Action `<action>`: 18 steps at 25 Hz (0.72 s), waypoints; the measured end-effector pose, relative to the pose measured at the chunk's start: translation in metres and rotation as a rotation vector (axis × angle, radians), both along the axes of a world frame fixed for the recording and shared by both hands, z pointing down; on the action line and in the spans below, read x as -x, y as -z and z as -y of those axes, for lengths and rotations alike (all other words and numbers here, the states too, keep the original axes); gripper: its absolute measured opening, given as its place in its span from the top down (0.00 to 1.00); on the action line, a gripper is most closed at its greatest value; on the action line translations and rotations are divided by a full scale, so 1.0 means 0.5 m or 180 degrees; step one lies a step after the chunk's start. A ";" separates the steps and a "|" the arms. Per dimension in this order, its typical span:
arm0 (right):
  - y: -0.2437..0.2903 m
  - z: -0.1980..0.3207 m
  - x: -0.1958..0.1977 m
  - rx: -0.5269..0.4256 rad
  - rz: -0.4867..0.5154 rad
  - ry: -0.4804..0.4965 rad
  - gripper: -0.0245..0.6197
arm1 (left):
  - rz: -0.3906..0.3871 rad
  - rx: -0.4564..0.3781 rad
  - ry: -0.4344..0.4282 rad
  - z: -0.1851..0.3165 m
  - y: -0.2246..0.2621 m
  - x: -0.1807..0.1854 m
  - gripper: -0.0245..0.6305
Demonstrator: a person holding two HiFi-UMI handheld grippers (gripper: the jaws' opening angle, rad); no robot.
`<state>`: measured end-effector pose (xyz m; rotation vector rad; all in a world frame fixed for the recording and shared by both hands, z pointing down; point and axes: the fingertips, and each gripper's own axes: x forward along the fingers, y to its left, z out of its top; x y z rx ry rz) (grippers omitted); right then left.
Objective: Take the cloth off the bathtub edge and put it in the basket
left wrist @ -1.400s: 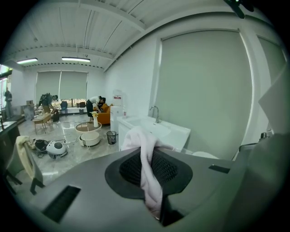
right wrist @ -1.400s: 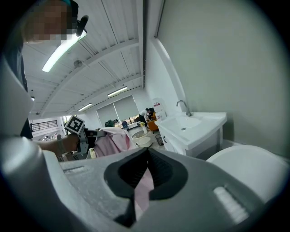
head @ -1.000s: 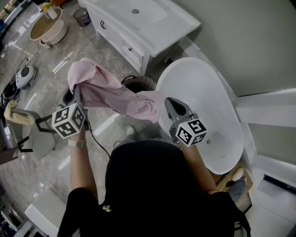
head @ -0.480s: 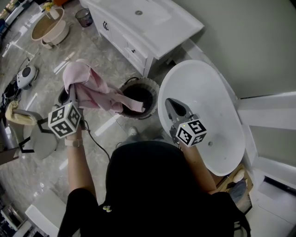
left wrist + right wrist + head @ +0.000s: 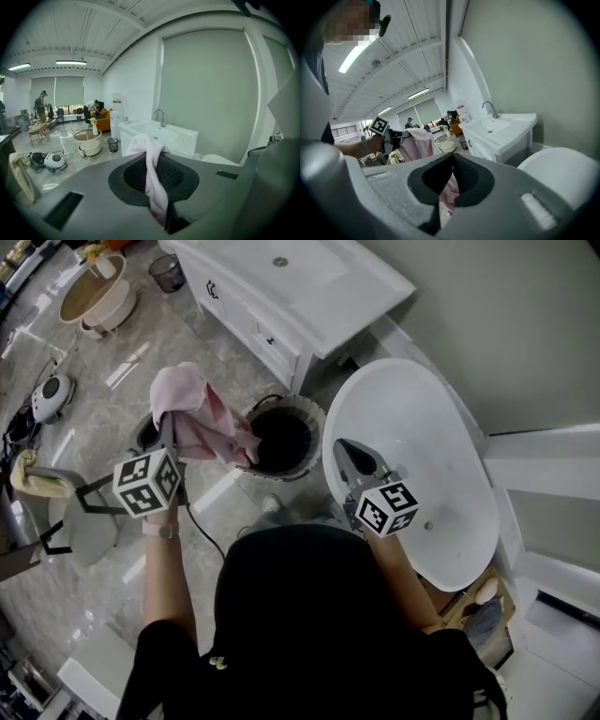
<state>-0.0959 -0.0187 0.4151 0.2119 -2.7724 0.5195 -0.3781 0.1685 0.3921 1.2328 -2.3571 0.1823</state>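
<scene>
My left gripper (image 5: pixel 167 435) is shut on a pink cloth (image 5: pixel 192 409), which bunches above the jaws. The cloth's tail hangs down to the left rim of the dark round basket (image 5: pixel 311 418) on the floor. In the left gripper view the cloth (image 5: pixel 152 176) drapes down between the dark pads of that gripper (image 5: pixel 157 161). My right gripper (image 5: pixel 353 457) is shut and empty over the near left edge of the white oval bathtub (image 5: pixel 431 446). In the right gripper view the cloth (image 5: pixel 418 143) shows past the closed right gripper (image 5: pixel 452 157).
A white vanity with a sink (image 5: pixel 281 282) stands behind the basket. On the marble floor to the left are a small bin (image 5: pixel 169 273), a round table (image 5: pixel 94 292), a white floor device (image 5: pixel 52 395) and a chair (image 5: pixel 80 521). A cable (image 5: pixel 202 526) runs by my feet.
The cloth, earlier stretched from the left gripper across the basket to the tub edge, now hangs bunched from the left gripper with its tail at the basket. The right gripper stayed put.
</scene>
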 end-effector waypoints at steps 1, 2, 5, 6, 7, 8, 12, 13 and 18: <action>-0.002 0.002 -0.003 0.0003 -0.0008 -0.0018 0.97 | -0.0026 0.0013 -0.0037 0.009 -0.008 -0.005 0.89; -0.005 0.005 -0.007 0.0006 -0.0015 -0.0041 0.97 | -0.0053 0.0025 -0.0076 0.020 -0.017 -0.011 0.89; -0.014 0.021 -0.025 0.0016 -0.0049 -0.0128 0.97 | -0.0137 0.0058 -0.0202 0.060 -0.045 -0.033 0.89; -0.017 0.026 -0.032 0.0023 -0.0063 -0.0163 0.97 | -0.0166 0.0073 -0.0248 0.073 -0.054 -0.041 0.89; -0.019 0.032 -0.039 0.0030 -0.0078 -0.0198 0.97 | -0.0194 0.0090 -0.0295 0.088 -0.063 -0.049 0.89; -0.022 0.038 -0.046 0.0037 -0.0092 -0.0232 0.97 | -0.0220 0.0110 -0.0342 0.102 -0.072 -0.057 0.89; -0.032 0.062 -0.083 0.0053 -0.0144 -0.0359 0.97 | -0.0309 0.0167 -0.0522 0.158 -0.104 -0.095 0.89; -0.034 0.068 -0.093 0.0055 -0.0156 -0.0391 0.97 | -0.0330 0.0176 -0.0565 0.172 -0.111 -0.105 0.89; -0.048 0.093 -0.145 0.0080 -0.0218 -0.0564 0.97 | -0.0444 0.0260 -0.0769 0.233 -0.155 -0.153 0.89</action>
